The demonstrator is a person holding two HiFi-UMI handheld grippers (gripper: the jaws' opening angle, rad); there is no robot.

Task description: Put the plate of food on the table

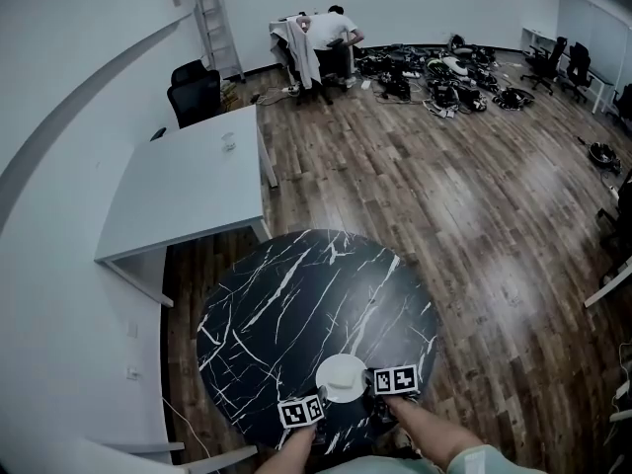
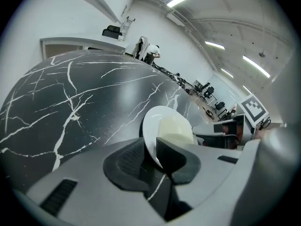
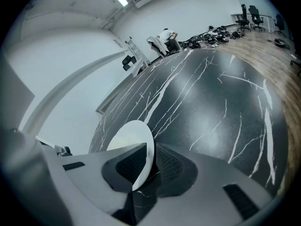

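Observation:
A white plate with a pale block of food on it is held over the near edge of the round black marble table. My left gripper is shut on the plate's left rim. My right gripper is shut on the opposite rim. In the right gripper view the plate shows edge-on between the jaws, its food hidden. Whether the plate touches the tabletop cannot be told.
A white desk with a small glass stands beyond the round table at the left. Black office chairs and a ladder stand by the wall. A person bends over a far desk near tangled cables on the wood floor.

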